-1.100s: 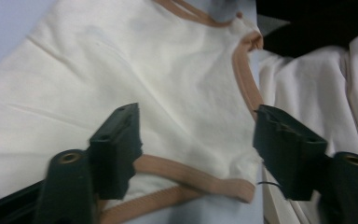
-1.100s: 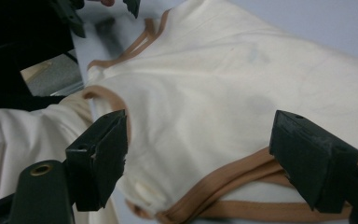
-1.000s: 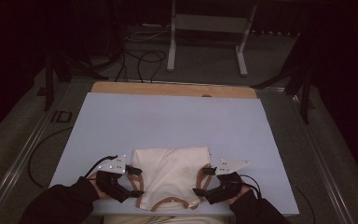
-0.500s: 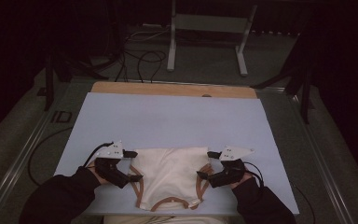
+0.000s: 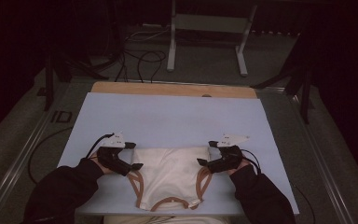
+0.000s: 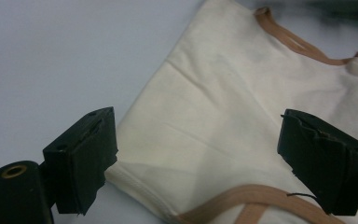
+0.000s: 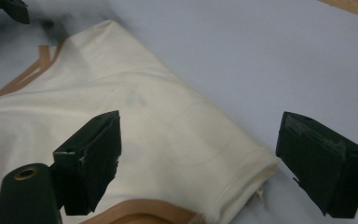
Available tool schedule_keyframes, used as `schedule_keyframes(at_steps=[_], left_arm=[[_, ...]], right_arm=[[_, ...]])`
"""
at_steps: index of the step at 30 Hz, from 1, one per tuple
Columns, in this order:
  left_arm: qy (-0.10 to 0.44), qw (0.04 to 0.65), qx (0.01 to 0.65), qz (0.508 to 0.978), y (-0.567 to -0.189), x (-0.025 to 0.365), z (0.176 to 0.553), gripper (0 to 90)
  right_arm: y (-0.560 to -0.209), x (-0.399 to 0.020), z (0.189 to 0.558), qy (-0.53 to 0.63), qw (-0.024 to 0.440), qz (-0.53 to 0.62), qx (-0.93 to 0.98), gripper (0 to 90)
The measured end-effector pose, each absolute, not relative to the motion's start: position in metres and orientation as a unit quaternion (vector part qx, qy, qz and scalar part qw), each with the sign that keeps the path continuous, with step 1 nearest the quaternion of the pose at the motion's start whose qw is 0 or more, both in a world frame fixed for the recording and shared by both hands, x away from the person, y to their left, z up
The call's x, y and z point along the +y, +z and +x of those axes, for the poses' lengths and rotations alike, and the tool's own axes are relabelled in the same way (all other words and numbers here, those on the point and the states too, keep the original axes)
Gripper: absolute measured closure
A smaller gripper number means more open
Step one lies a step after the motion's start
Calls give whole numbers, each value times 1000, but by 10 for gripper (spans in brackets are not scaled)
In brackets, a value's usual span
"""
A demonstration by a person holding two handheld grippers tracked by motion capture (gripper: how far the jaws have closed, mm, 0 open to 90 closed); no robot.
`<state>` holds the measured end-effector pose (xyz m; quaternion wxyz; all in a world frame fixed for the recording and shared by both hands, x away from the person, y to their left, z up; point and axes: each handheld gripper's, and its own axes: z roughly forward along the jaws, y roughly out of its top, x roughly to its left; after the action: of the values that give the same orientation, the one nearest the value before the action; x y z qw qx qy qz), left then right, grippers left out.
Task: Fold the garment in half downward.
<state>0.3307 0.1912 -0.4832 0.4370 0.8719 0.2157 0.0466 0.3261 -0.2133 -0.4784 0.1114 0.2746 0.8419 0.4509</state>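
High view: cream garment [image 5: 170, 175] between left claw [image 5: 133, 156] and right claw [image 5: 205, 154], both agape.

Cream top [image 5: 170, 175] w/ tan trim – pale blue mat [image 5: 168, 116], black claws.

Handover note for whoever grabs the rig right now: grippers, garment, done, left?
Left gripper: jaws open, nothing held, at the left edge of the cream tank top.
Right gripper: jaws open, nothing held, at the top's right edge.
Tank top: lies folded on the blue mat, near the person's edge, brown-trimmed neckline and armholes toward the person, folded edge away.
Done: one fold looks to be in; both grippers have let go.
Left: probably fold it again or smooth it flat; regrip at the side edges, where each gripper's jaws straddle a corner of the cloth.
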Motion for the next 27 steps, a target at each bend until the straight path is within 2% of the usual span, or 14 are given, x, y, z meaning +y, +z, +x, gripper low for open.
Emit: schedule_keyframes(at_steps=[6,13,20,23,27], left_arm=[[48,425,226,875,-487,193,342,153],[49,397,244,884,-497,191,355,161],[42,376,246,892,-503,189,361,265],[44,360,251,897,-505,187,363,353],[44,350,256,900,-507,188,366,397]], right_arm=[[-480,-211,341,445,115,278,844,143],[-492,-211,354,422,98,292,852,138],[-501,-213,359,408,82,310,855,143],[-505,-216,362,406,76,316,854,186],[-507,-217,363,402,71,316,856,227]])
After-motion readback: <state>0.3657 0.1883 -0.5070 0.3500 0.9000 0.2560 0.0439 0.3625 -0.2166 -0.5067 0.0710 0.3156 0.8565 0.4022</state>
